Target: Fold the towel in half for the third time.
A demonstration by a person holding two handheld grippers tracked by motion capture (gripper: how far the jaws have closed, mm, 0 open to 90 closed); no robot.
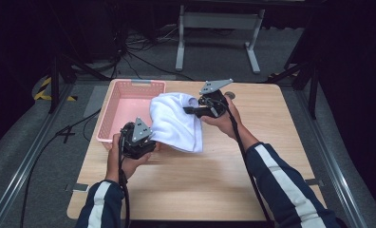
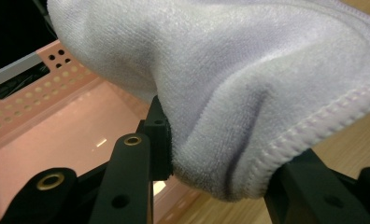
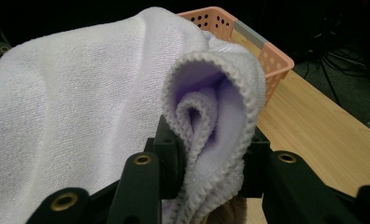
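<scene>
Both clamped on the folded white towel [image 1: 175, 122], the left hand-held gripper [image 1: 145, 142] and right hand-held gripper [image 1: 200, 108] carry it at centre frame, next lowering it into the pink basket [image 1: 111, 114]

gripper [image 3: 210, 163] clamping folded white towel [image 3: 80, 93], pink basket [image 3: 248, 42]
</scene>
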